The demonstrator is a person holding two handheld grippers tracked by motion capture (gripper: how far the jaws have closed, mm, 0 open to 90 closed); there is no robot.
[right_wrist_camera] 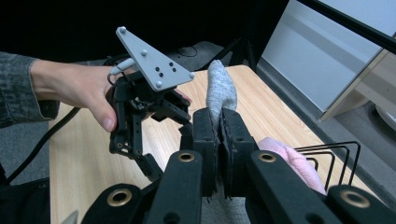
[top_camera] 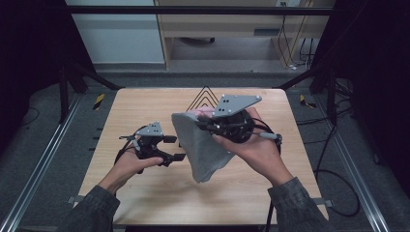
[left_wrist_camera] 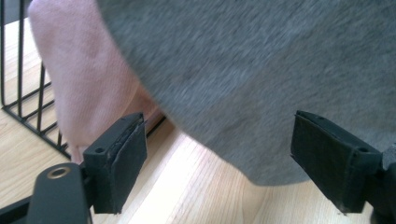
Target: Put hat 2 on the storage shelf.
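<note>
A grey cloth (top_camera: 200, 145) hangs over the middle of the wooden table (top_camera: 145, 193). My right gripper (top_camera: 198, 123) is shut on its upper edge. In the right gripper view the two jaws (right_wrist_camera: 219, 135) press together with the grey cloth (right_wrist_camera: 220, 91) pinched between them. A pink cloth (right_wrist_camera: 289, 158) lies just behind it, by a black wire rack (right_wrist_camera: 336, 154). My left gripper (top_camera: 175, 148) is held just left of the hanging cloth, jaws open. In the left gripper view the grey cloth (left_wrist_camera: 261, 70) hangs beyond the open jaws (left_wrist_camera: 219, 158), apart from both pads, with the pink cloth (left_wrist_camera: 79, 70) to its left.
The black wire rack (top_camera: 205, 96) stands at the table's far middle edge. Bare wood shows at the left and near side of the table. Metal rails (top_camera: 43, 154) run along both sides, and cables (top_camera: 338, 193) lie on the floor at the right.
</note>
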